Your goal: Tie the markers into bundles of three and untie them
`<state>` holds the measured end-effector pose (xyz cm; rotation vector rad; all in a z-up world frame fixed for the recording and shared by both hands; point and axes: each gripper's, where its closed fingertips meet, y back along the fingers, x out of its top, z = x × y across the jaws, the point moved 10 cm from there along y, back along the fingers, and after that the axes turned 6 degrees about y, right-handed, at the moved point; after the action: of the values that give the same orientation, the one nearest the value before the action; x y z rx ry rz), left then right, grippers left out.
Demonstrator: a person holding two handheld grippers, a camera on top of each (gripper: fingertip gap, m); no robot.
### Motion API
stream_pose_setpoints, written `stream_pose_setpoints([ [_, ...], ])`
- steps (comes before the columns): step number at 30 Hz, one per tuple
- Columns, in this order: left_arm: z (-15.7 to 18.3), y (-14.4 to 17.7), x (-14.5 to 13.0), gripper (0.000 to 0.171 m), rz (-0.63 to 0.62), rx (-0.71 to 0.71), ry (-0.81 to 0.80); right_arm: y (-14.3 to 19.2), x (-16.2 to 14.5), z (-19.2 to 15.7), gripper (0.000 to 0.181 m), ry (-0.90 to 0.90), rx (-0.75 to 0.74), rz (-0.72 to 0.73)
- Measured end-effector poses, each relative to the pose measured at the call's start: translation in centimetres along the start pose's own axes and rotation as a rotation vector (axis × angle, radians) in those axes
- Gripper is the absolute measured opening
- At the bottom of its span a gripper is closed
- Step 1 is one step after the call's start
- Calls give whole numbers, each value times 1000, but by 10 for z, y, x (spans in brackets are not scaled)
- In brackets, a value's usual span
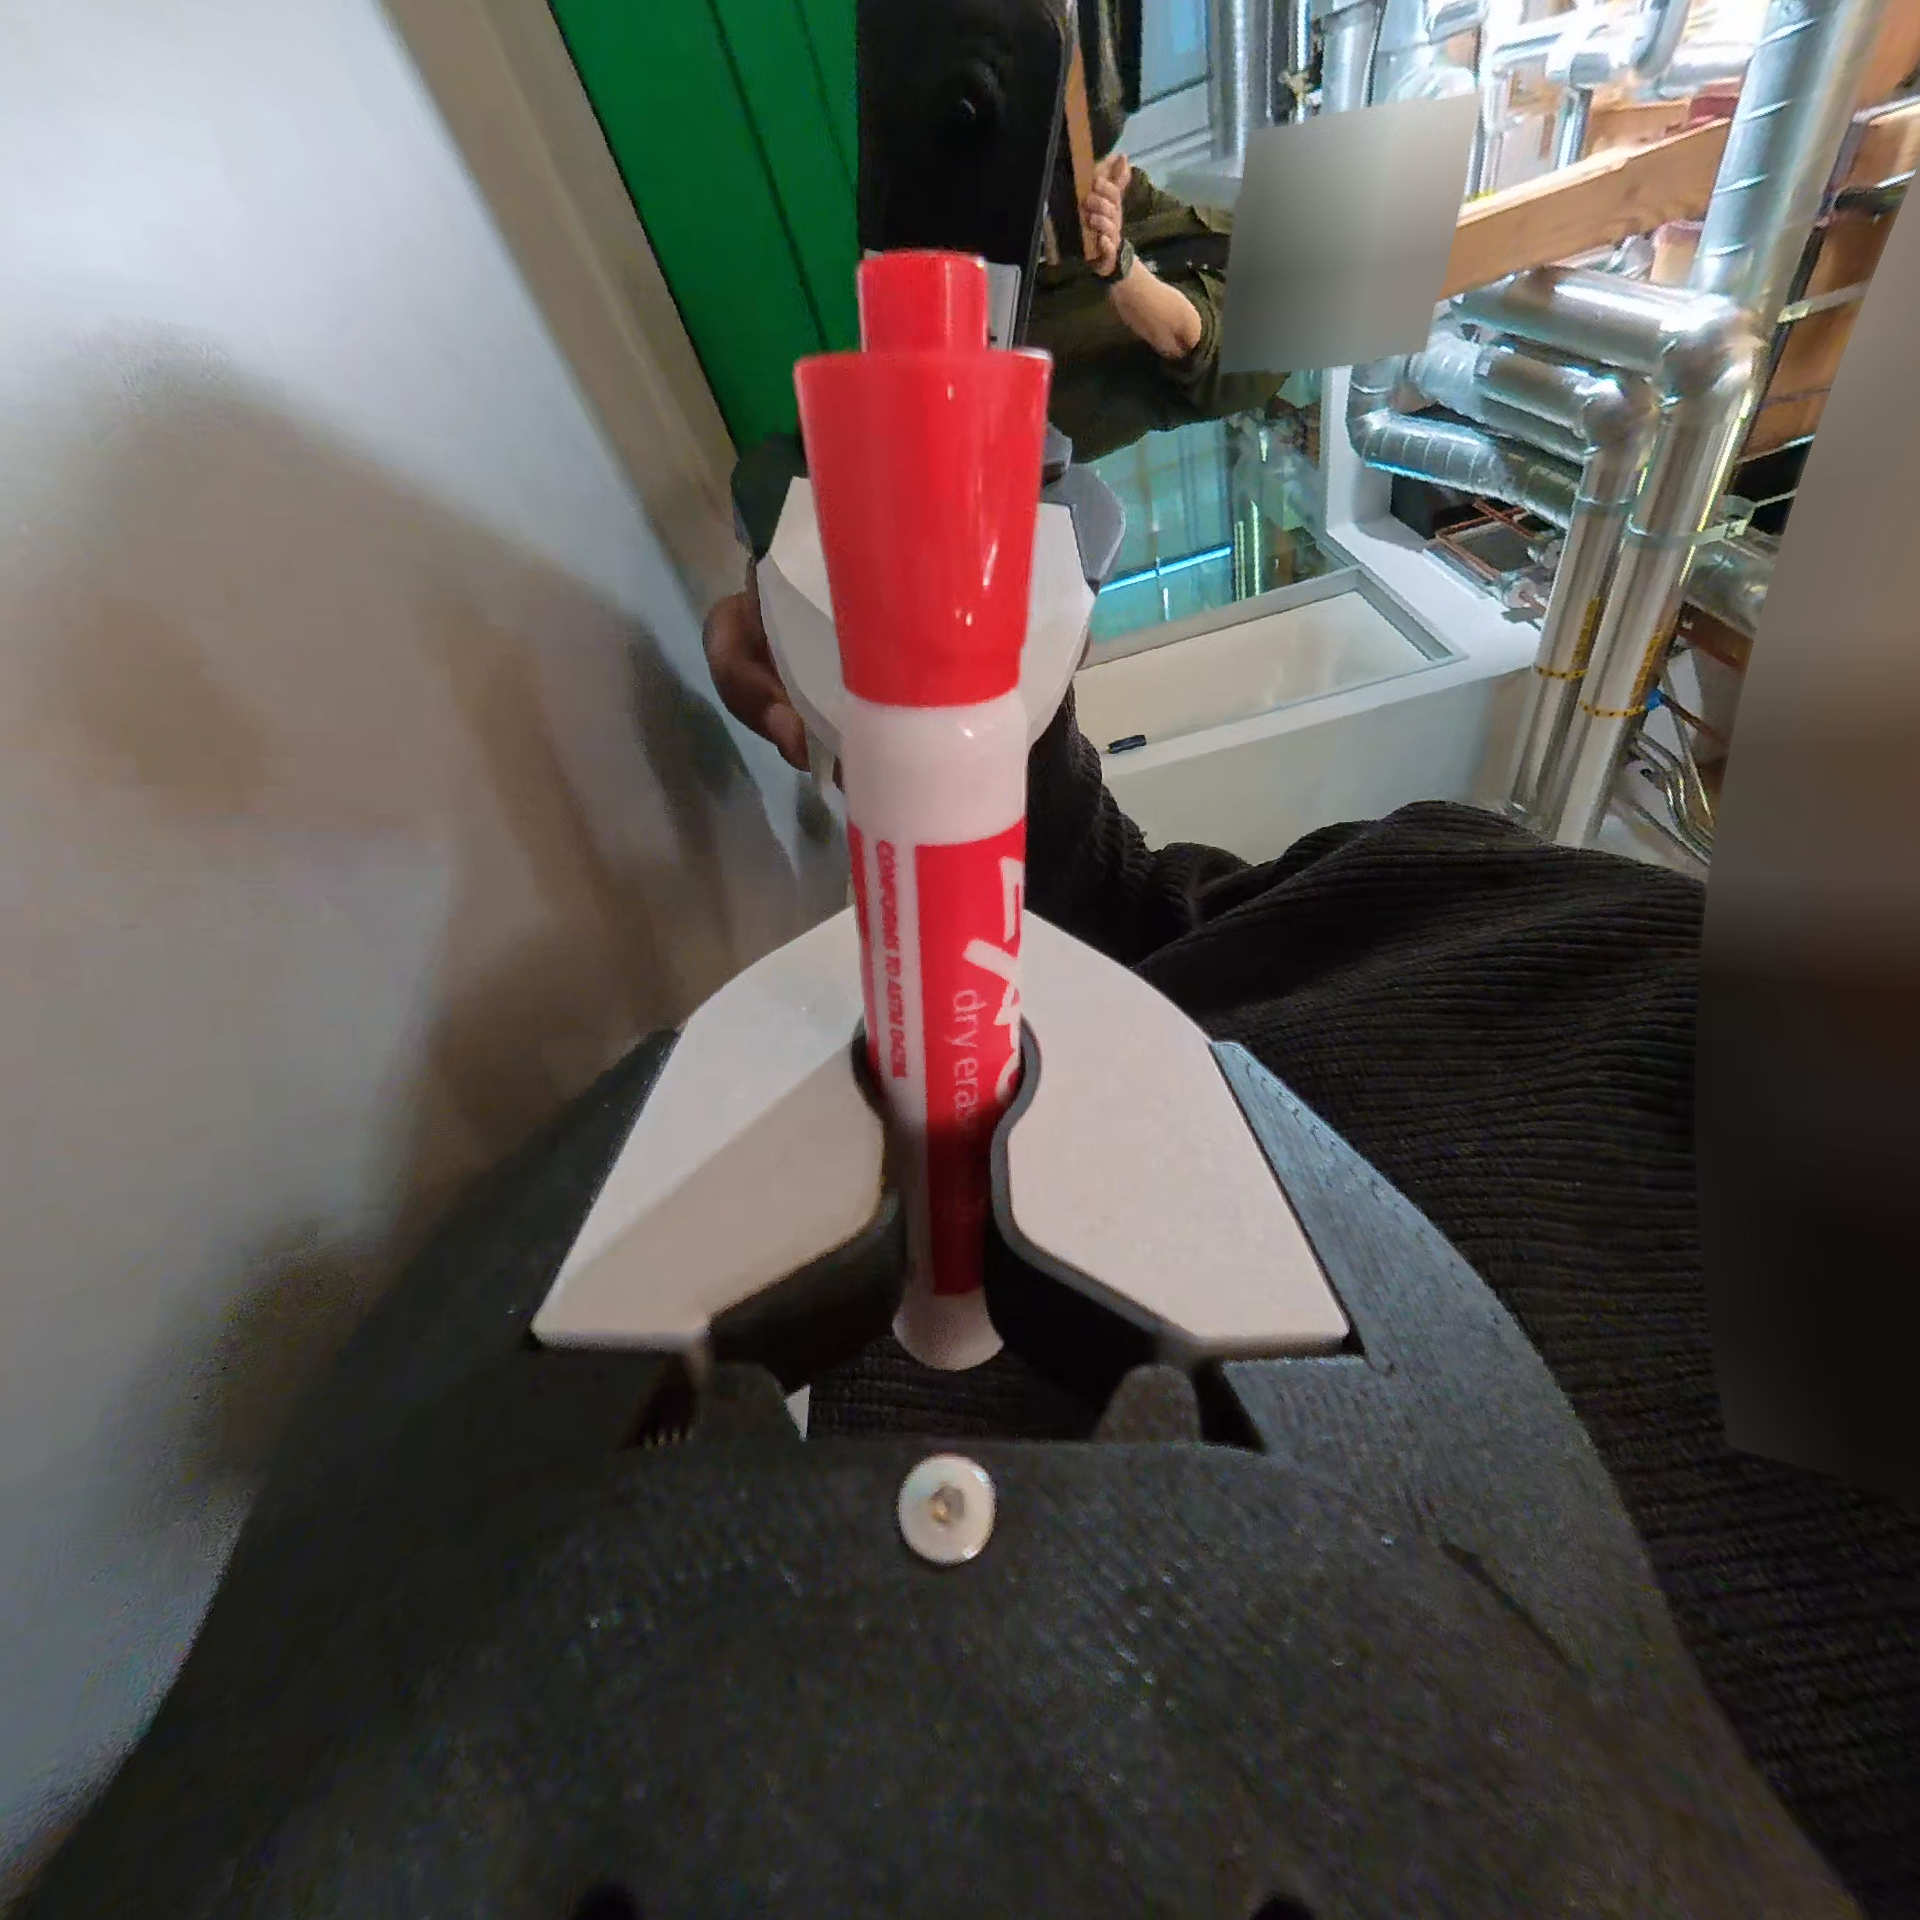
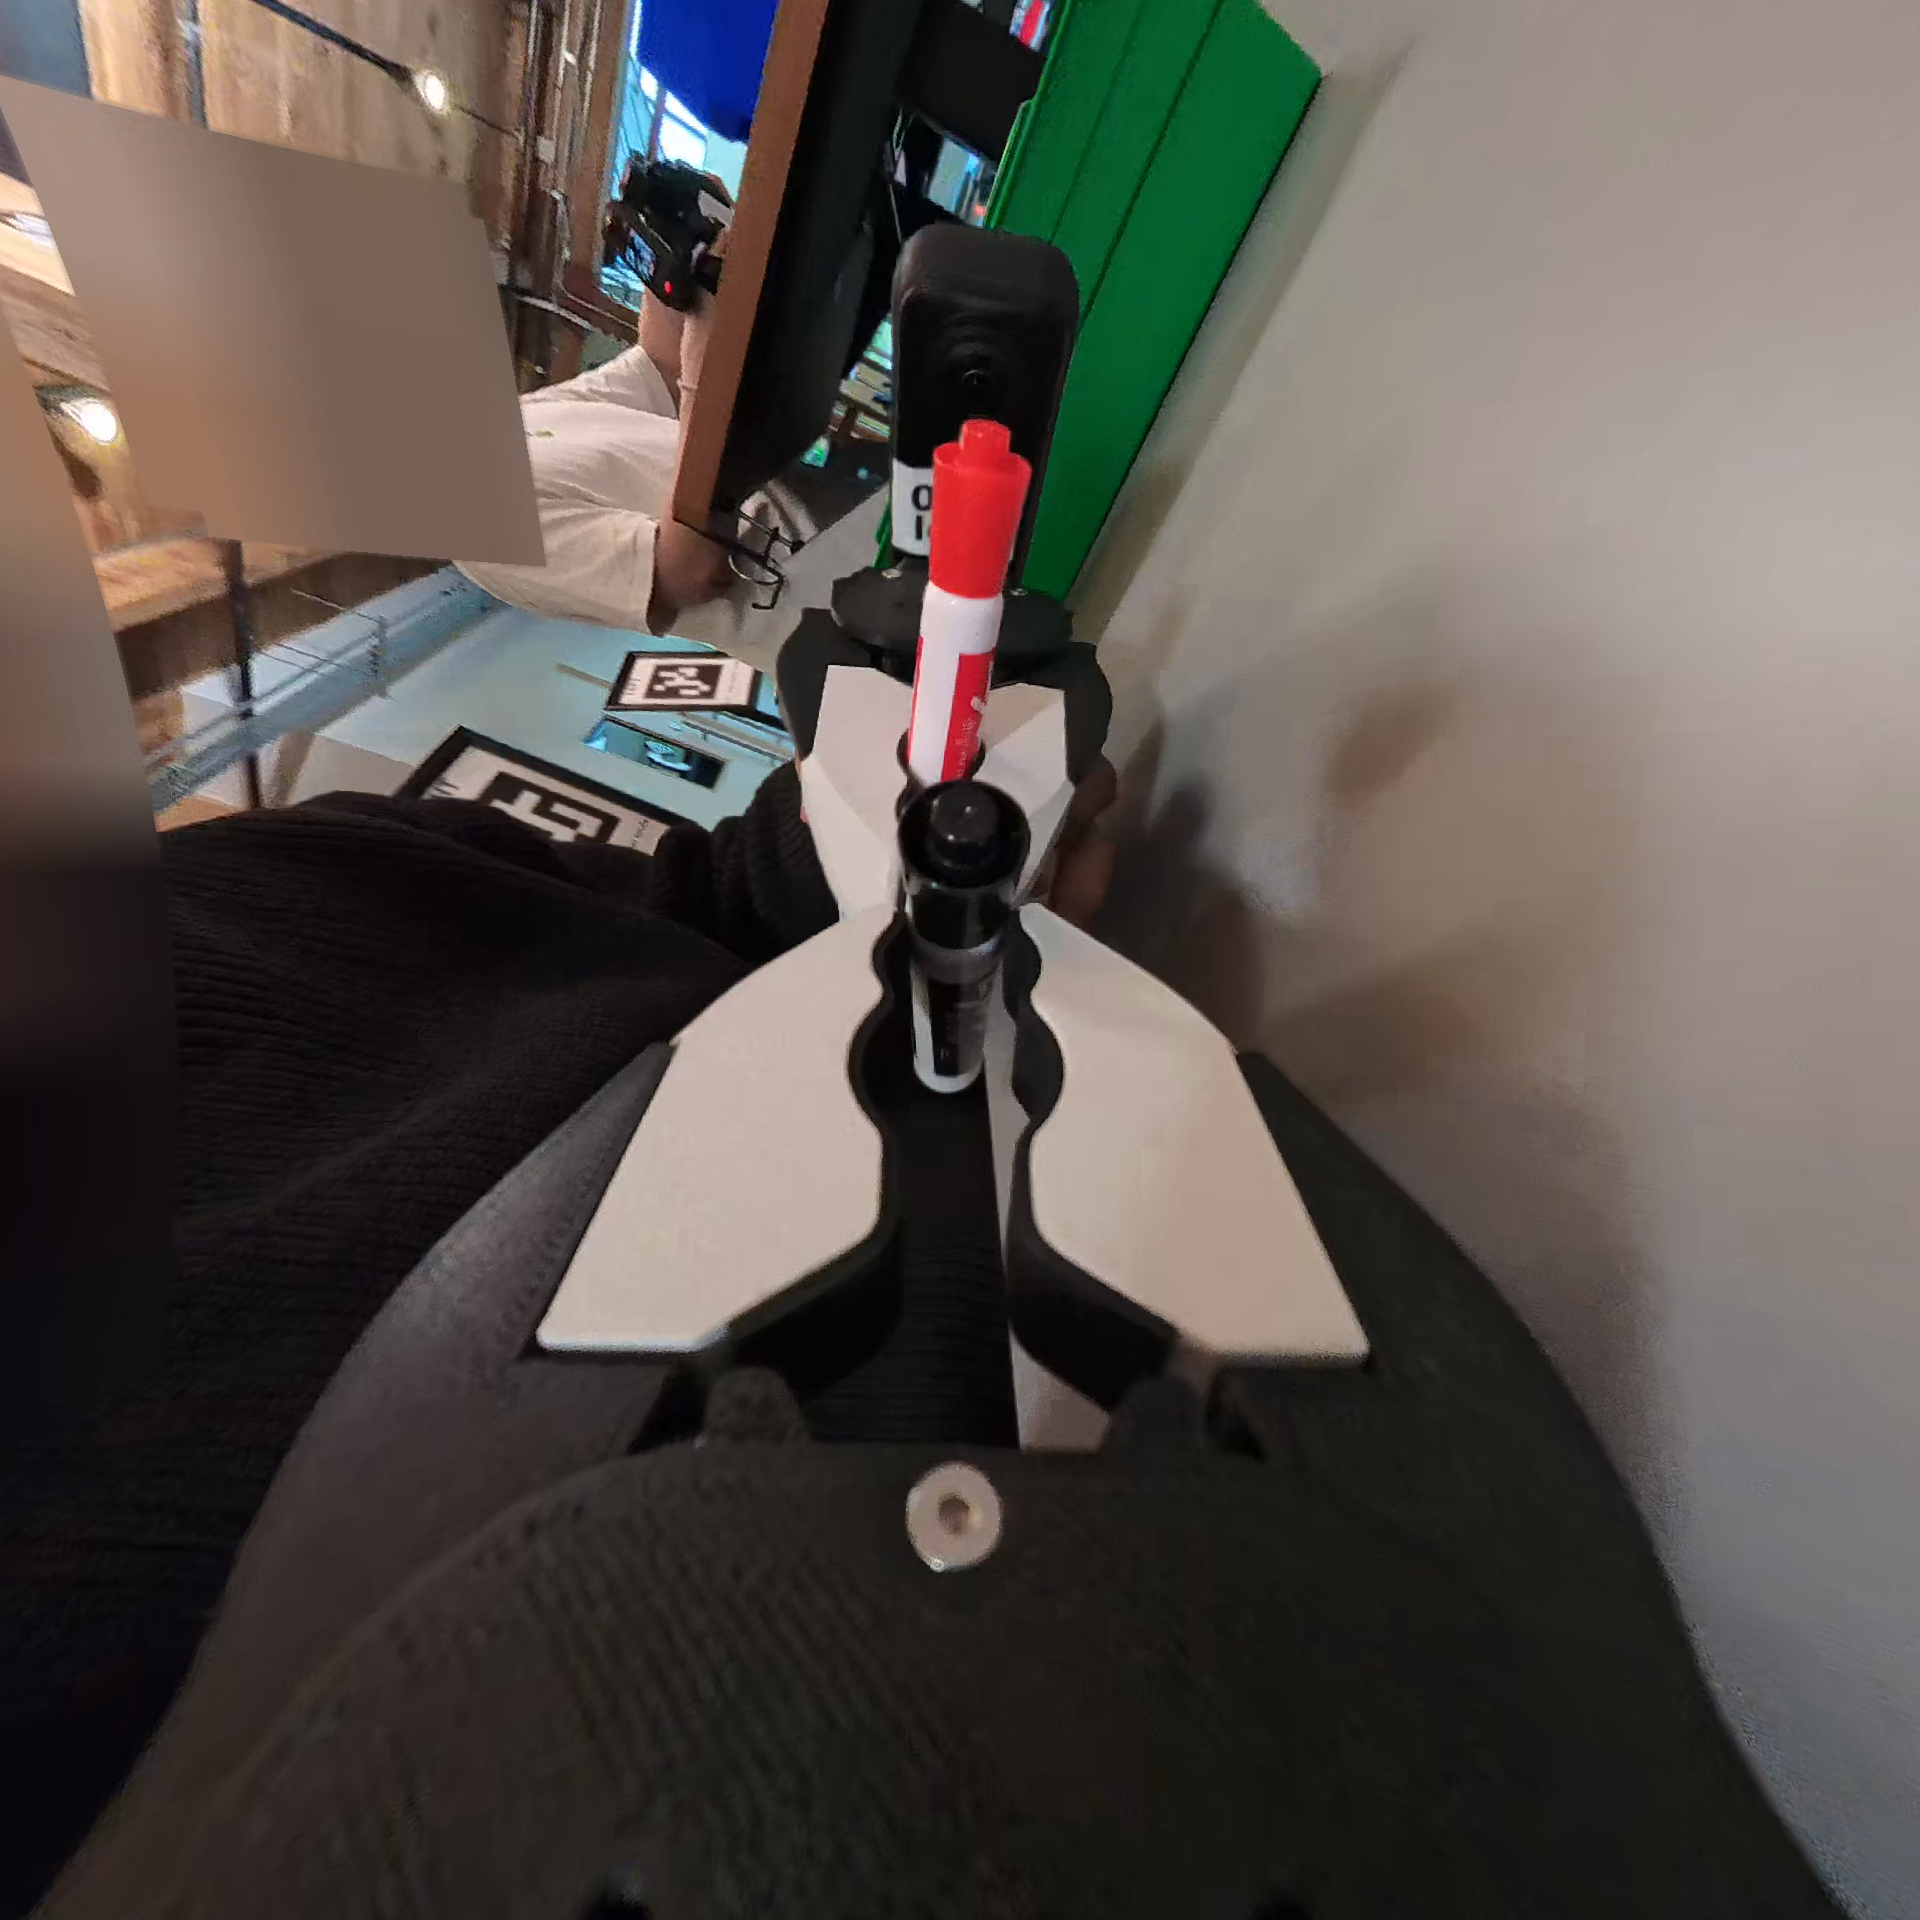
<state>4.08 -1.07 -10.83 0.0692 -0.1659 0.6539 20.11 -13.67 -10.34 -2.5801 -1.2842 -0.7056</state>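
The left claw (image 1: 940, 1122) is closed tight on a red marker (image 1: 935, 727), with both white fingers (image 1: 748, 1153) pressing the lower part of its body. The marker stands in the centre of the left wrist view, its long axis going up the frame, away from the camera, and the red cap at the far end. Behind the cap, the right claw (image 1: 925, 592) faces this one, in the middle of the frame.

The right claw (image 2: 951, 1023) is closed almost fully on a black marker (image 2: 951, 935), which it holds near the white tail end. Its long axis also goes forward along the fingers, and the black cap points at the left claw (image 2: 940, 774), just above the centre of the right wrist view. There the red marker (image 2: 961, 603) rises to the upper middle, cap on top.

I judge that the step in hand is gathering: two markers are held, one in each claw, and no third marker or tie is visible. Next, the two bodies must come side by side and parallel, caps the same way, without loosening either grip. A black sleeve (image 2: 436, 987) fills the left side; a pale wall (image 2: 1558, 623) is on the right.
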Motion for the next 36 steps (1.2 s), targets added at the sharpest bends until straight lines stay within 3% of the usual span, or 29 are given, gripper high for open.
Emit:
stream_pose_setpoints([
  [11,-5,-3,-3,14,-8,8,37,3,1,3,17,-35,40,-10],
  [36,4,5,-8,11,34,21,-57,-1,7,2,18,-25,74,-52],
])
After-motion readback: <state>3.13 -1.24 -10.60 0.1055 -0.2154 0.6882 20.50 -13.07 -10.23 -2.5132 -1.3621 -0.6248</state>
